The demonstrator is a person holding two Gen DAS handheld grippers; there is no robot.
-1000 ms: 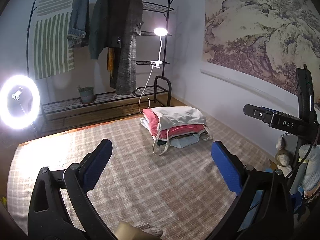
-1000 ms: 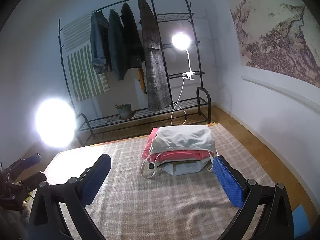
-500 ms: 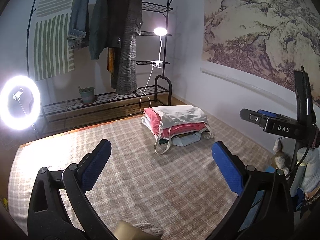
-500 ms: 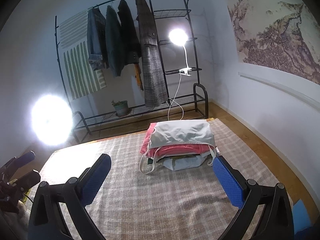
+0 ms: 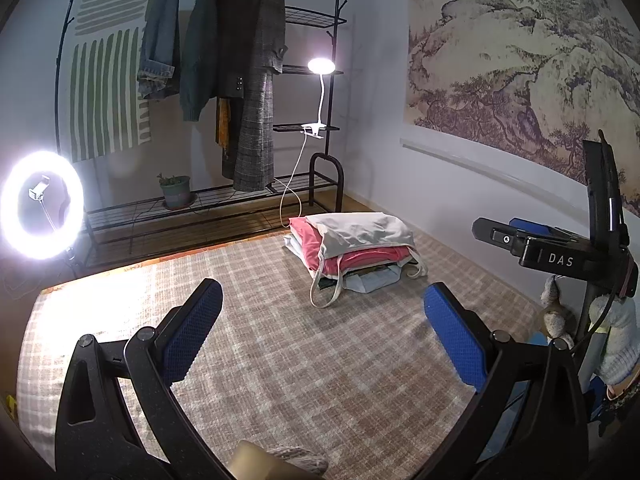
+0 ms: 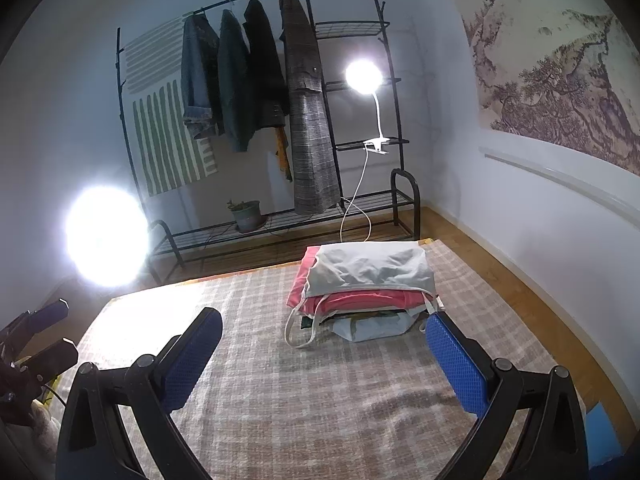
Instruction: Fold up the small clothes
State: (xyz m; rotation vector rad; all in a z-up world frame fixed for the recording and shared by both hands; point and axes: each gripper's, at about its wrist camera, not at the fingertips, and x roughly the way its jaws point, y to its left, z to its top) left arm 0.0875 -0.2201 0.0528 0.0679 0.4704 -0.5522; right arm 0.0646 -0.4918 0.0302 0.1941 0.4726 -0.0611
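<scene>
A stack of folded clothes (image 5: 354,252) lies at the far right of the checked rug (image 5: 280,352): a white garment on top, pink below, pale blue at the bottom, white straps hanging off the front. It also shows in the right wrist view (image 6: 366,284). My left gripper (image 5: 322,320) is open and empty, held above the rug well short of the stack. My right gripper (image 6: 322,344) is open and empty, just in front of the stack; it also shows side-on in the left wrist view (image 5: 552,248). My left gripper shows at the far left of the right wrist view (image 6: 36,340).
A black clothes rack (image 5: 240,92) with hung coats stands behind the rug, with a clip lamp (image 5: 320,68) and a potted plant (image 5: 174,190). A ring light (image 5: 40,204) glares at left. The wall (image 5: 460,200) runs close along the right. Knitted items (image 5: 616,344) hang at right.
The right gripper has drifted a little closer to the stack. The left view has shifted only slightly. Both grippers stay open and empty.
</scene>
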